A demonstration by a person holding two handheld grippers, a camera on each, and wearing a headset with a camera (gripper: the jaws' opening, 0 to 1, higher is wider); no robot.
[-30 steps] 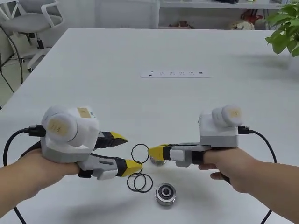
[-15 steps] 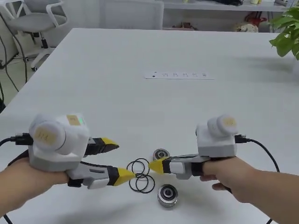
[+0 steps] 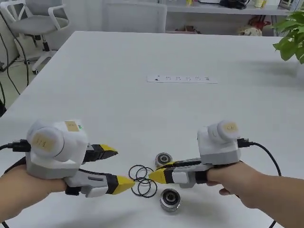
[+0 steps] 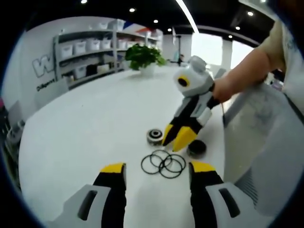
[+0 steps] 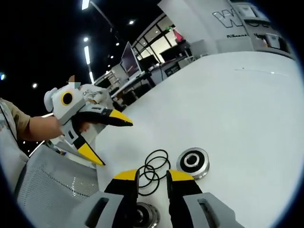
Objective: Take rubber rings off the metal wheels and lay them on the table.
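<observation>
Black rubber rings (image 3: 142, 179), three overlapping, lie on the table (image 3: 142, 104) between the tips. Its jaws wide apart, the left gripper (image 3: 122, 167) is empty; the right gripper (image 3: 154, 175) is narrowly parted, also empty. Probably best to pin the near metal wheel (image 3: 170, 198) firmly by its rim before peeling, clear of the laid rings.

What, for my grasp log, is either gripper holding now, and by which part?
Nothing is held. Left gripper stands wide open, right gripper slightly open at the rubber rings, which lie flat on the table.

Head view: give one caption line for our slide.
Left gripper and right gripper point at loose rubber rings beside two metal wheels on a white table.
</observation>
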